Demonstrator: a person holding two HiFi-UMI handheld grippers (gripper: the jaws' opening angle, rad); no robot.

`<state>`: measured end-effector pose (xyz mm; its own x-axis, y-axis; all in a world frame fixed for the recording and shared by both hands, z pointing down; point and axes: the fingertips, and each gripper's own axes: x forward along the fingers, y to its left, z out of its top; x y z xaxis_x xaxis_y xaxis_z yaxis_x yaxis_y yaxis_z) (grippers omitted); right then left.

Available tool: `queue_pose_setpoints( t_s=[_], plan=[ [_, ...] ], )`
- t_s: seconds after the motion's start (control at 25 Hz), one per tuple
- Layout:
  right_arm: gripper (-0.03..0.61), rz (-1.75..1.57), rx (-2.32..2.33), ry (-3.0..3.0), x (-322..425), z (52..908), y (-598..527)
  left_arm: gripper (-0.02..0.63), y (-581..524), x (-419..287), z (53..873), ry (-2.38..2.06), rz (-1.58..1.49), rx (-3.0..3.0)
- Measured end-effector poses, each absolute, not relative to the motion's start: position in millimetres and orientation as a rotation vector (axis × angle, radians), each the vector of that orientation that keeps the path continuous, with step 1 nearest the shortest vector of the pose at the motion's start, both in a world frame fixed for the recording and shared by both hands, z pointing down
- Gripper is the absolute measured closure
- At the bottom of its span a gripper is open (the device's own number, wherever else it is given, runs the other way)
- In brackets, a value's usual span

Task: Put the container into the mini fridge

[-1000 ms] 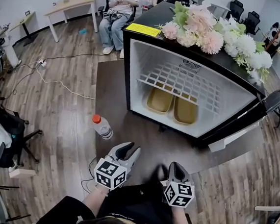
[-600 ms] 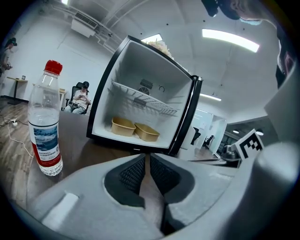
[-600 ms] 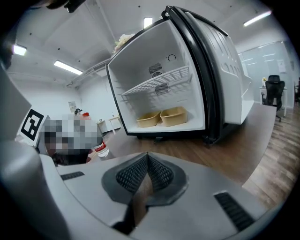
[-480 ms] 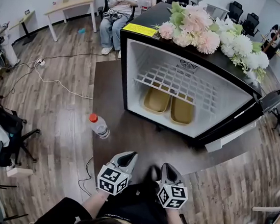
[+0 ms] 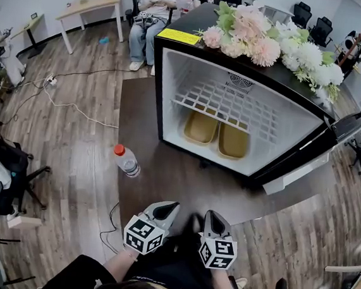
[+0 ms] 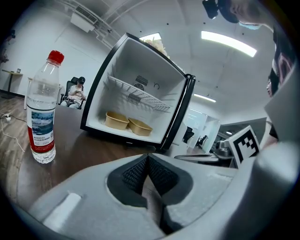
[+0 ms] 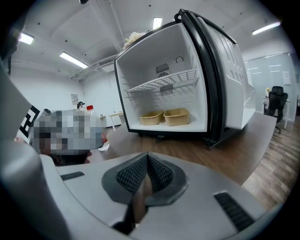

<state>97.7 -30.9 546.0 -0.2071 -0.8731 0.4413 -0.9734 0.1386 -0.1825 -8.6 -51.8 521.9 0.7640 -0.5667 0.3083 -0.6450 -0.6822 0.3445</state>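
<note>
- Containers (image 5: pixel 201 128): two, side by side on mini fridge (image 5: pixel 155 87) floor, mouths up, long axes front to back.
- Left gripper (image 5: pixel 167 207): jaws just closed together, empty.
- Right gripper (image 5: pixel 214 219): jaws together, empty.

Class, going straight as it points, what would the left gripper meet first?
Probably the dark table, short of the open mini fridge: the left gripper, jaws just closed empty, tilts slightly down. Depth unclear.

2 containers (image 5: pixel 218 133) in fridge (image 5: pixel 175 64), bottle (image 5: pixel 126 160) left
</note>
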Motion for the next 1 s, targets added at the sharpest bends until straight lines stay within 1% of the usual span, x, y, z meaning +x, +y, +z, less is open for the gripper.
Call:
queue_pose_setpoints(
  t_s=[1.0],
  plan=[
    [0.572,0.627,1.833,-2.13,101.9,553.0,-31.3,0.606,-58.0,-16.0,529.7,-0.948,0.265,2.505]
  ],
)
